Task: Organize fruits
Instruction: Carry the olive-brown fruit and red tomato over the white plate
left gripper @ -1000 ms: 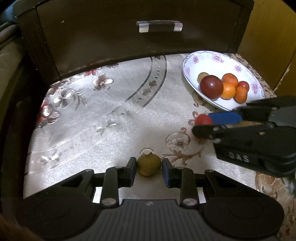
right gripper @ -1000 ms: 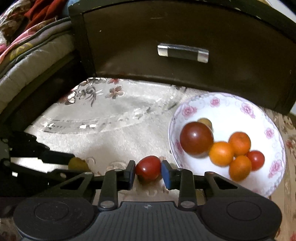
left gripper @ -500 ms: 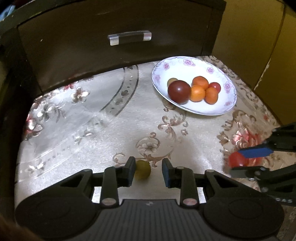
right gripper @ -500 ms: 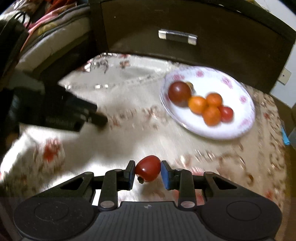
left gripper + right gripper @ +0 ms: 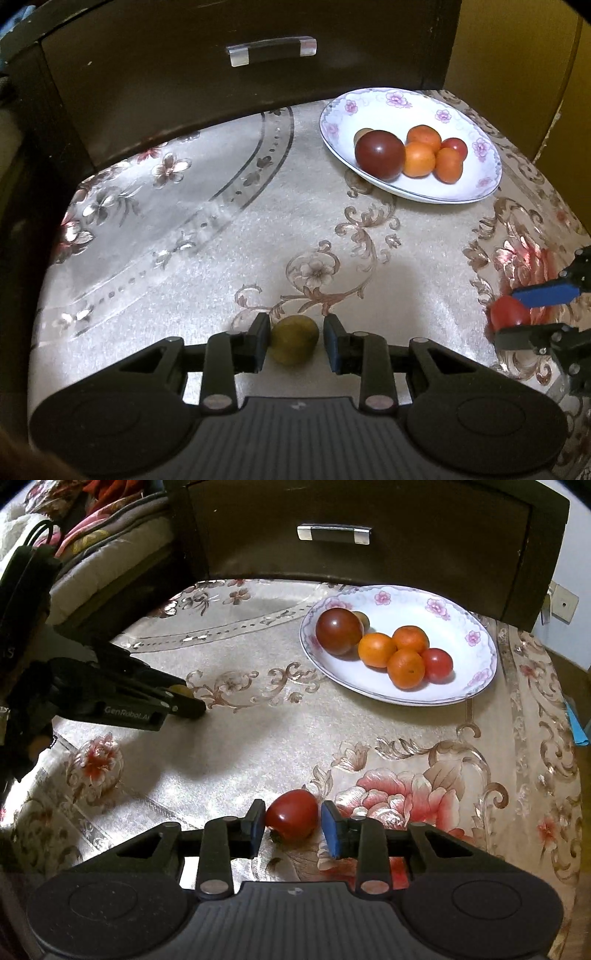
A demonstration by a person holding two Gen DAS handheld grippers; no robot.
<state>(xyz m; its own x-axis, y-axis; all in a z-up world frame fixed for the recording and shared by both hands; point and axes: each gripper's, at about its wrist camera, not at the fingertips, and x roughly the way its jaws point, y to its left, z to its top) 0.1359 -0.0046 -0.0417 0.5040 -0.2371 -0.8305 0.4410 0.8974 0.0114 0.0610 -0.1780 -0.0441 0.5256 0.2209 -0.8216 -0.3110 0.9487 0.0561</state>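
Six fruits fill one plate (image 5: 476, 642); left gripper (image 5: 295, 341) clamps one green fruit (image 5: 294, 339), right gripper (image 5: 291, 825) one tomato (image 5: 291, 819).

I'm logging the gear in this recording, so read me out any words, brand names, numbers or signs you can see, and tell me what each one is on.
"GenRobot.AI": white lettering on the side of the left gripper, seen from the right wrist camera.
"S": a lone white letter at the far left edge of that view, on the black body of the same tool; the rest is cut off.
A small pale mark on each camera mount is too small to read.
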